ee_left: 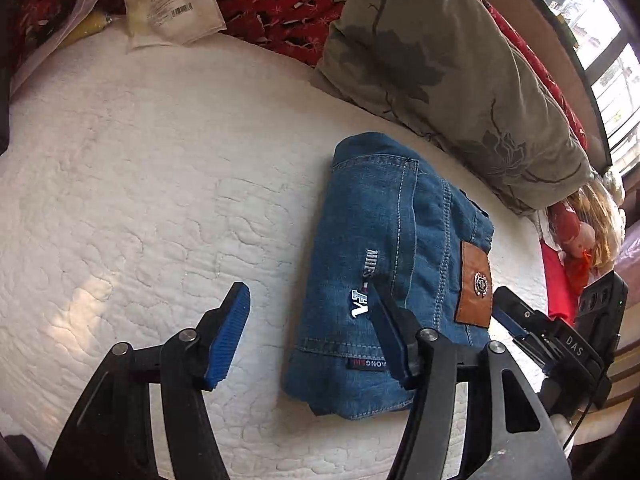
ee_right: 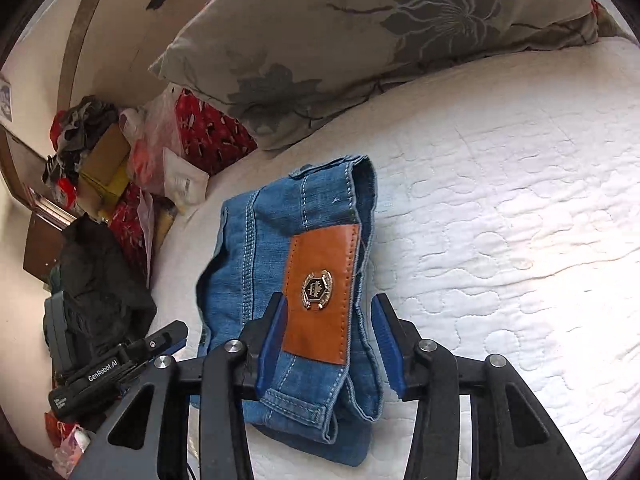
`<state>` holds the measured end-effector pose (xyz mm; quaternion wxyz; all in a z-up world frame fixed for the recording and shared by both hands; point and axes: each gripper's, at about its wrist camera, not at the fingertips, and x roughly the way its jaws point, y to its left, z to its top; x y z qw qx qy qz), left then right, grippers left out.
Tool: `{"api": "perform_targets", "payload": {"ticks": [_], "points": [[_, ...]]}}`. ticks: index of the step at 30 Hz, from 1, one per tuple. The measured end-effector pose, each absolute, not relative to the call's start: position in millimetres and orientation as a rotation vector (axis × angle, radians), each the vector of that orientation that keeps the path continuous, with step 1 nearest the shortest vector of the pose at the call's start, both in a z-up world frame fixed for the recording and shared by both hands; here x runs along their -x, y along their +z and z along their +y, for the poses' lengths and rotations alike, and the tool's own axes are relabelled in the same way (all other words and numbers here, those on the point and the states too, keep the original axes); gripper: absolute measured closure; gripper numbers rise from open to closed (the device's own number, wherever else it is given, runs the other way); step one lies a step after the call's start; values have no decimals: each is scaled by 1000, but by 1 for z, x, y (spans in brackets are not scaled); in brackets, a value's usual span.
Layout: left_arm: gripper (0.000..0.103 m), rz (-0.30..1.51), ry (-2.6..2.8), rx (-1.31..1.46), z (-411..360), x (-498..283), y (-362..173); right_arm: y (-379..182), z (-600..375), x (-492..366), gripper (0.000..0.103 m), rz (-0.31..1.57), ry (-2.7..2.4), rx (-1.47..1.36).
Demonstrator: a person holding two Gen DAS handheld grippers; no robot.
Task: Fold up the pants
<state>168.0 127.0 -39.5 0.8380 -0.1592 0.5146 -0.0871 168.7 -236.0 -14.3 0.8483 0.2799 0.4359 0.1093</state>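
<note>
The blue denim pants lie folded into a compact bundle on the white quilted bed, with a brown leather patch on the waistband. My left gripper is open; its right finger is over the bundle's near left part, its left finger over bare quilt. In the right wrist view my right gripper is open, its fingers on either side of the leather patch on the pants. It holds nothing. The right gripper also shows in the left wrist view at the bundle's right edge.
A grey floral pillow lies just beyond the pants. A red patterned blanket and a white packet sit at the bed's far side. A doll lies at the right. Clutter and dark clothing sit off the bed edge.
</note>
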Motion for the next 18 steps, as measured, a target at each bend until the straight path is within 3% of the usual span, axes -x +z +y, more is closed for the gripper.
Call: {"api": "perform_targets", "payload": {"ticks": [3, 5, 8, 15, 18], "points": [[43, 1043, -137, 254, 118, -136, -33, -3, -243, -138, 45, 910, 232, -577], [43, 1003, -96, 135, 99, -117, -25, 5, -233, -112, 28, 920, 221, -488], [43, 956, -11, -37, 68, -89, -23, 13, -213, -71, 14, 903, 190, -354], [43, 957, -68, -93, 33, -41, -22, 23, -187, 5, 13, 841, 124, -141], [43, 932, -87, -61, 33, -25, -10, 30, -190, 27, 8, 809, 90, -124]]}}
